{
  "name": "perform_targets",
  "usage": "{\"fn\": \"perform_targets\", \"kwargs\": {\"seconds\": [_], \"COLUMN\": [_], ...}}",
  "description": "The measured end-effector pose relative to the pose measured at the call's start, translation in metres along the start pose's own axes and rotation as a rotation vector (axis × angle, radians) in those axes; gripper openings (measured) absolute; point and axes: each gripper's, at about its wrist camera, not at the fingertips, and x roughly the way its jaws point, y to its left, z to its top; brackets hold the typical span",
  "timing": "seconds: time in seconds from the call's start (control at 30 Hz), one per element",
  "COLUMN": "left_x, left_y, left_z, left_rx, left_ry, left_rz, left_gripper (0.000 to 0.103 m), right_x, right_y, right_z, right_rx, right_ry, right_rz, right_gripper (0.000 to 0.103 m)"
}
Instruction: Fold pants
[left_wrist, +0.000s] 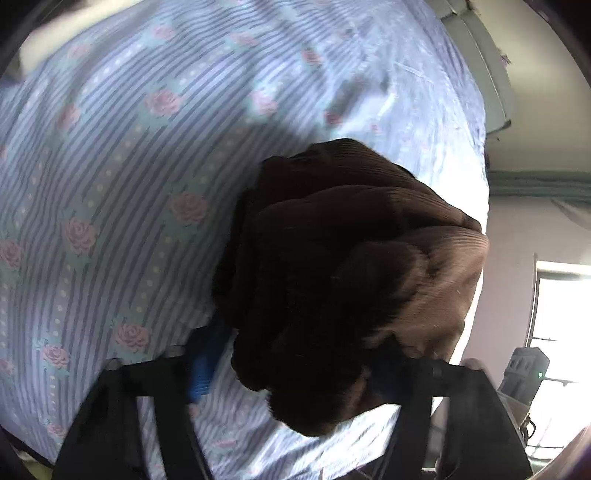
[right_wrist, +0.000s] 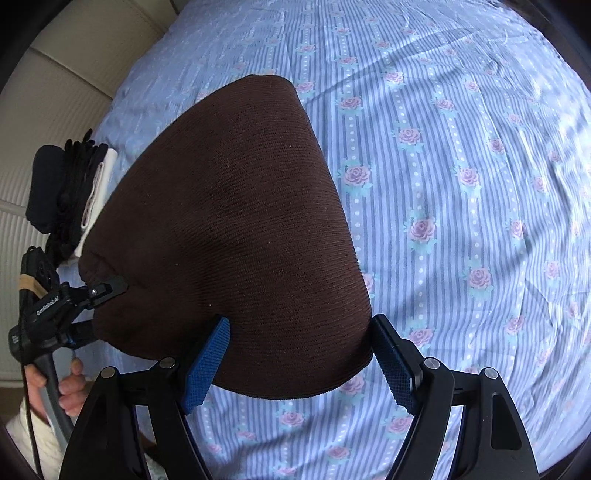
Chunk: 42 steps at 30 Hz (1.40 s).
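Observation:
The dark brown ribbed pants (right_wrist: 229, 229) lie folded on the striped rose-print bed sheet (right_wrist: 461, 184). My right gripper (right_wrist: 301, 365) is open, its blue pads (right_wrist: 205, 365) astride the near edge of the pants without pinching them. My left gripper (right_wrist: 99, 295) shows at the pants' left edge in the right wrist view. In the left wrist view the left gripper (left_wrist: 295, 369) has a bunched, lifted fold of the pants (left_wrist: 332, 277) between its fingers; the right pad is hidden by cloth, and the jaws look wide apart.
A stack of folded dark and white clothes (right_wrist: 74, 192) sits at the bed's left edge by the cream padded headboard (right_wrist: 55, 110). A bright window (left_wrist: 561, 332) and a wall are on the right in the left wrist view.

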Motion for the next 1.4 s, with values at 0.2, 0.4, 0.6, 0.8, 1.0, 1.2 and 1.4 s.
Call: {"fn": "perform_targets", "kwargs": {"seconds": [0.2, 0.4, 0.6, 0.8, 1.0, 1.2, 1.4], "left_x": [-0.008, -0.005, -0.001, -0.005, -0.034, -0.082, -0.103], "left_y": [-0.016, -0.018, -0.014, -0.022, -0.056, -0.107, -0.150], "left_z": [-0.012, -0.027, -0.027, -0.012, 0.002, 0.009, 0.030], "left_rx": [0.065, 0.016, -0.009, 0.018, 0.107, 0.238, 0.282], "left_ry": [-0.034, -0.032, -0.012, -0.021, -0.088, -0.227, -0.249], "left_rz": [0.072, 0.109, 0.055, 0.018, 0.028, 0.042, -0.013], "left_gripper": [0.074, 0.087, 0.089, 0.052, 0.036, 0.033, 0.033], "right_x": [-0.031, -0.033, -0.028, -0.031, -0.044, -0.024, 0.004], "right_y": [0.005, 0.000, -0.006, 0.001, 0.003, -0.007, 0.008], "right_z": [-0.010, -0.014, -0.019, -0.019, -0.026, -0.034, -0.017], "right_rx": [0.001, -0.001, 0.003, -0.015, -0.028, -0.014, -0.044], "right_ry": [-0.071, -0.063, -0.035, -0.032, -0.066, -0.019, -0.007], "right_rz": [0.038, 0.026, 0.029, 0.029, 0.018, 0.009, 0.031], "right_gripper": [0.079, 0.079, 0.079, 0.079, 0.079, 0.079, 0.079]}}
